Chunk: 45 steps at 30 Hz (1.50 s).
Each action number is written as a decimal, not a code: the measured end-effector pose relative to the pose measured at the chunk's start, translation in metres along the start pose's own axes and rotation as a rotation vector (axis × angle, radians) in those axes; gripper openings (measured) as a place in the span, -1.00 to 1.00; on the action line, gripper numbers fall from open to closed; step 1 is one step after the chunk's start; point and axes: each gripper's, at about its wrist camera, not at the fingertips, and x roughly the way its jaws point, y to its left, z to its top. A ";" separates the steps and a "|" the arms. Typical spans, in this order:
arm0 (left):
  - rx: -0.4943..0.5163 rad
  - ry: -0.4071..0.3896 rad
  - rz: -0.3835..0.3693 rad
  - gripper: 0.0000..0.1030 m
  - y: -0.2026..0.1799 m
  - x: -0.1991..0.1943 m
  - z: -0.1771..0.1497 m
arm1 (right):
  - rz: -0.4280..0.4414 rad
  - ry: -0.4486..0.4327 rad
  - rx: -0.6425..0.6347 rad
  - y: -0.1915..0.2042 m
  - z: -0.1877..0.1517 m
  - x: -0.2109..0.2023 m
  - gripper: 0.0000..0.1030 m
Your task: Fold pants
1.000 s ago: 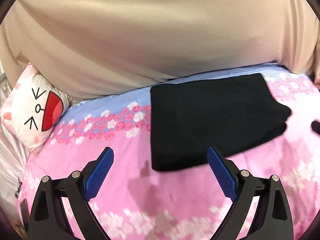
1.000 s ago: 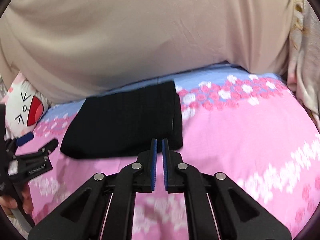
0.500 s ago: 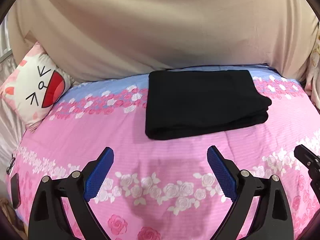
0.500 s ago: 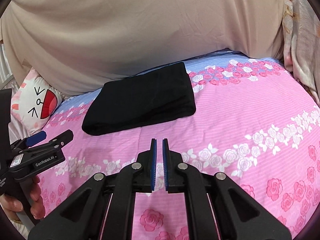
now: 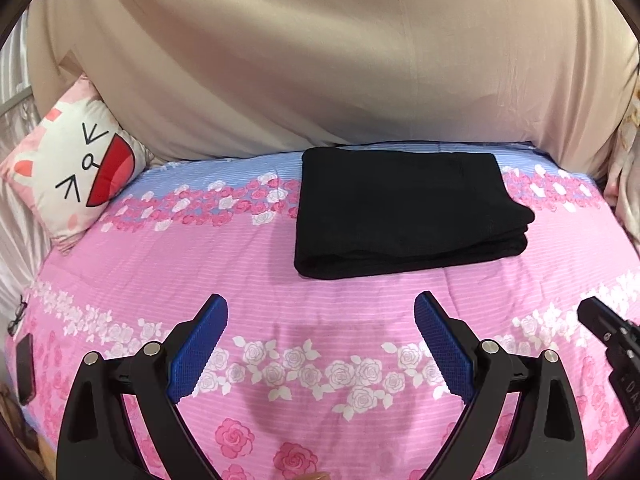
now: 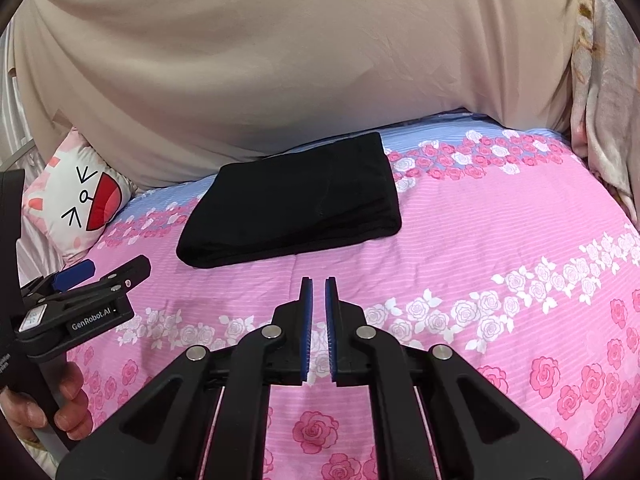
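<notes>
Left wrist view: black pants [image 5: 404,210], folded into a flat rectangle, lie in the upper centre of the frame on a pink rose-print bedspread [image 5: 168,264], their far edge on its blue band below a beige sheet [image 5: 320,60] draped behind. The left gripper [image 5: 320,344] fills the bottom of the frame, its blue-padded jaws spread wide with nothing between them, well short of the pants. A cartoon-face pillow [image 5: 76,168] sits at the left edge. Only this view shows a dark phone [image 5: 25,368] and a pair of glasses [image 5: 18,314] at the lower left rim. A black tip of the right gripper [image 5: 612,344] juts in at the right edge.

Right wrist view: the pants [image 6: 292,204] lie centre-left, again clear of both tools. The right gripper [image 6: 319,328] points up from the bottom, jaws drawn nearly together with only a narrow slit and nothing gripped. Only here does the person's hand [image 6: 44,408] show, at the lower left, wrapped around the handle of the left gripper [image 6: 92,296], along with a pale patterned curtain [image 6: 600,80] down the right side.
</notes>
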 end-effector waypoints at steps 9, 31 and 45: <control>0.007 -0.021 -0.017 0.80 -0.001 -0.009 -0.001 | 0.000 -0.026 -0.011 0.009 -0.001 -0.009 -0.44; 0.011 -0.026 -0.009 0.80 0.001 -0.013 -0.005 | 0.005 -0.054 -0.050 0.037 0.005 -0.016 -0.44; 0.015 -0.035 -0.009 0.80 0.002 -0.013 -0.004 | 0.000 -0.049 -0.054 0.039 0.005 -0.016 -0.44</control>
